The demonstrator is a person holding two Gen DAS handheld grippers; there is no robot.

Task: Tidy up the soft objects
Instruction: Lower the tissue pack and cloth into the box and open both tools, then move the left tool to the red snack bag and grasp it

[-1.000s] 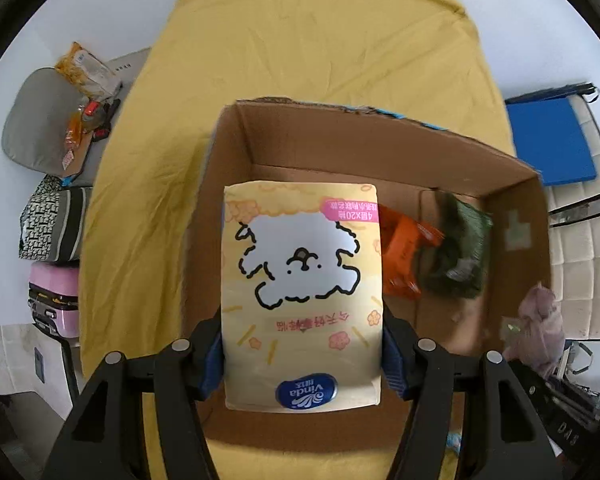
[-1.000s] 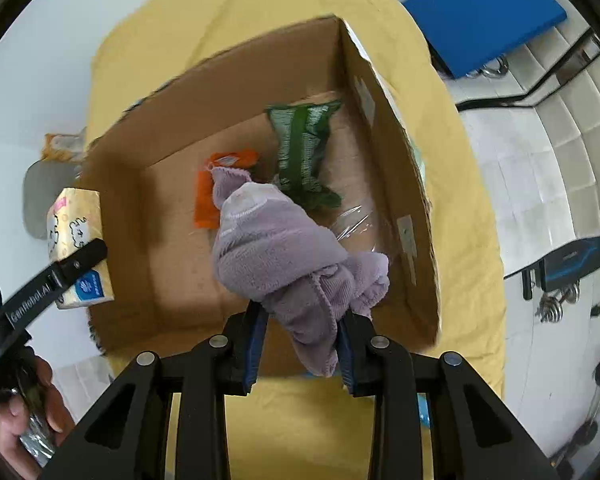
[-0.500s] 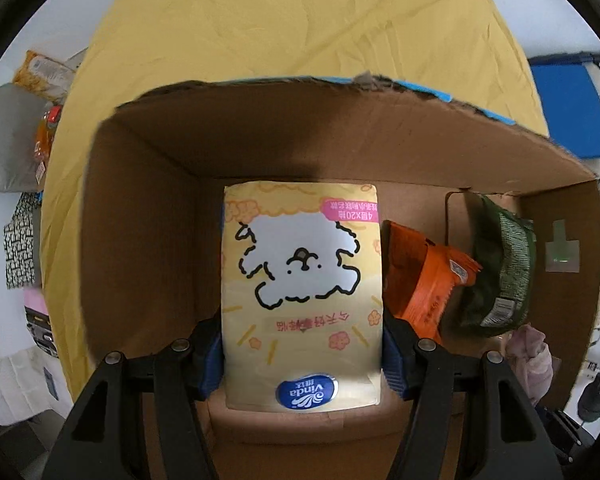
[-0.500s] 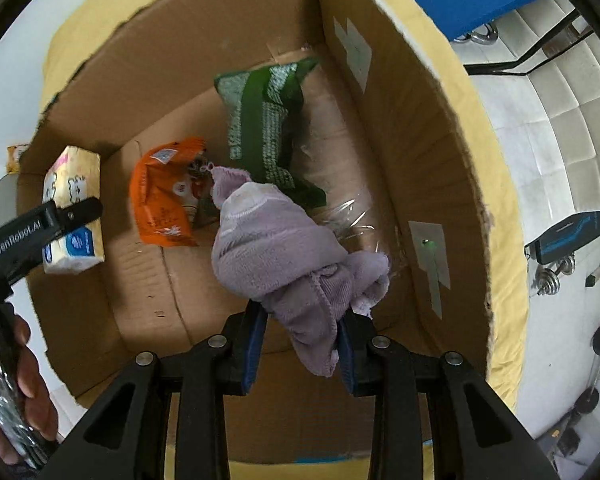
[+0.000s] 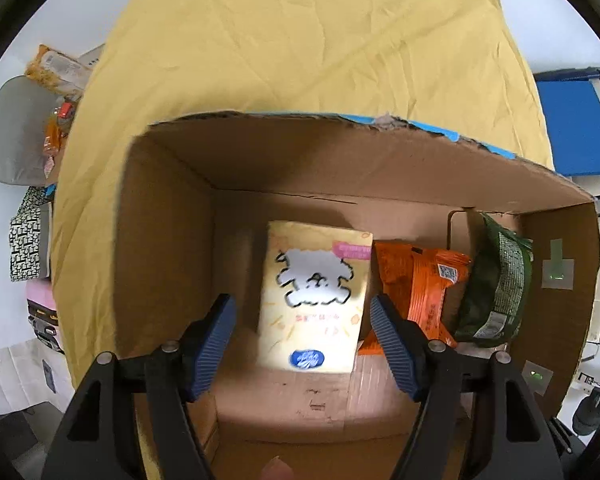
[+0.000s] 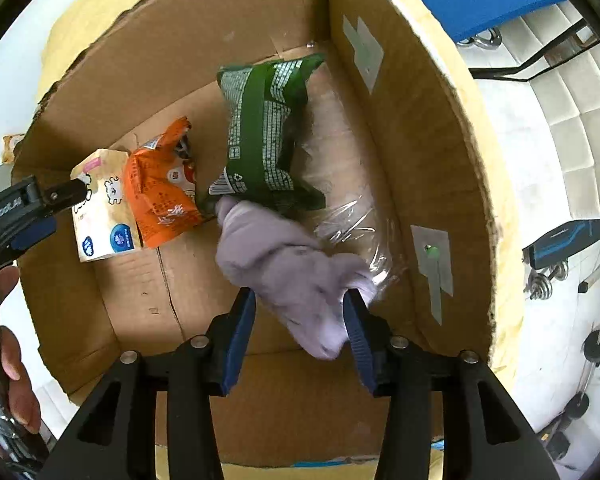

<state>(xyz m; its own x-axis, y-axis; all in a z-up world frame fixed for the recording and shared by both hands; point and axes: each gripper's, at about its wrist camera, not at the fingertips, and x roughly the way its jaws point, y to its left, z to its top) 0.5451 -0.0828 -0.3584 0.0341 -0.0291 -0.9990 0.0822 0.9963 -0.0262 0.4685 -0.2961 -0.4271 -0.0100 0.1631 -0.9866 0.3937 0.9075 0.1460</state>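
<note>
Left wrist view: left tongs (image 5: 300, 322) opening, pads clear of blurred tissue pack (image 5: 314, 298) inside cardboard box (image 5: 164, 240). Right tongs (image 6: 300, 316) opening around lilac cloth (image 6: 288, 268); right pad possibly touching it, cloth's lower end blurred.

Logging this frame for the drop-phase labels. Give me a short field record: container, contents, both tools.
container: cardboard box on yellow cloth
contents: tissue pack, orange packet, green packet, lilac cloth
left tool: opening, pads clear of the tissue pack
right tool: opening, lilac cloth between the pads, touching at least one
</note>
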